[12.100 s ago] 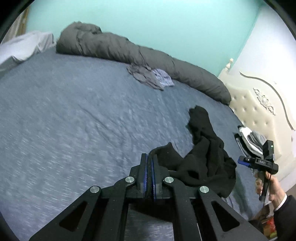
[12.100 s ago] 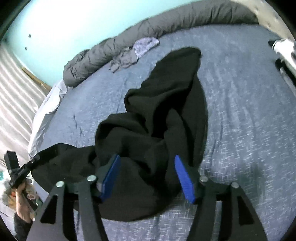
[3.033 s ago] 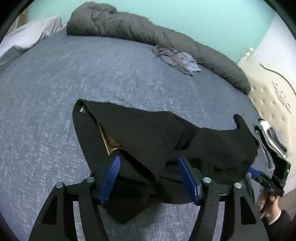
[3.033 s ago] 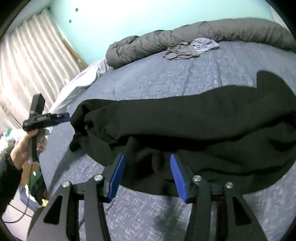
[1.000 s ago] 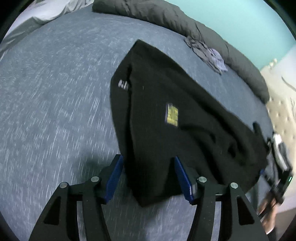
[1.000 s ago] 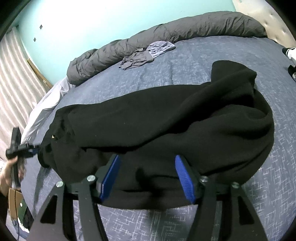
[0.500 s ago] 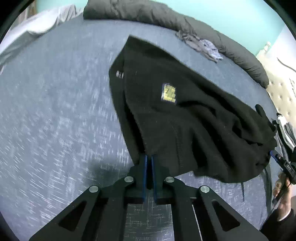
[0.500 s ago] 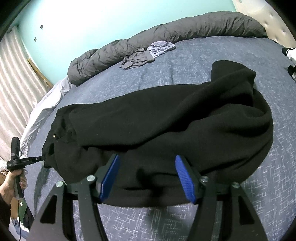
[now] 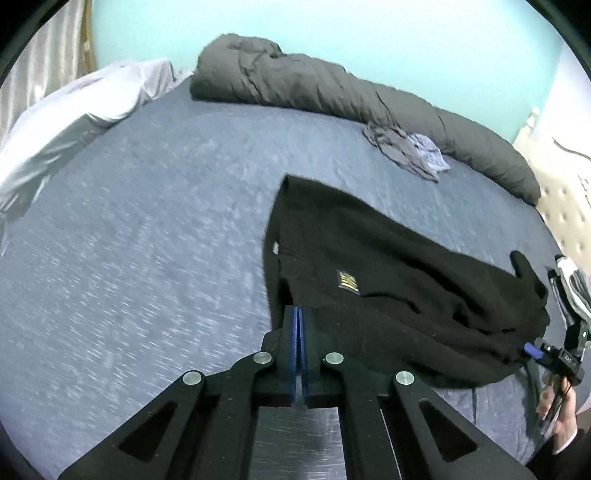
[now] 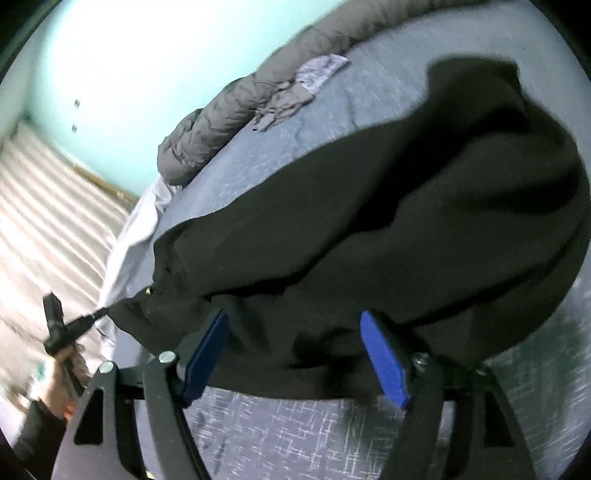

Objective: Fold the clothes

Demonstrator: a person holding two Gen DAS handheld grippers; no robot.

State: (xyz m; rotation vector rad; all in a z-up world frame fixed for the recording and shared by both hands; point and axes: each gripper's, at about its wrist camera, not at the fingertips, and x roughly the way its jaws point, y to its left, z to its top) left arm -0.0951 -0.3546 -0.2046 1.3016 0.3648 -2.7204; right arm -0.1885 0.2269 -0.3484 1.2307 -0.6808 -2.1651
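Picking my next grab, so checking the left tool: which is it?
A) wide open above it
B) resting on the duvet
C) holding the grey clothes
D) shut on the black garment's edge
D: the left tool has its blue pads pressed together on the black garment's near edge.

A rolled grey duvet point(image 9: 332, 92) is lying along the far edge of the blue bed point(image 9: 147, 229), under a turquoise wall point(image 9: 369, 33). A white sheet point(image 9: 74, 118) is bunching at the left, and a tufted headboard point(image 9: 565, 206) is standing right.
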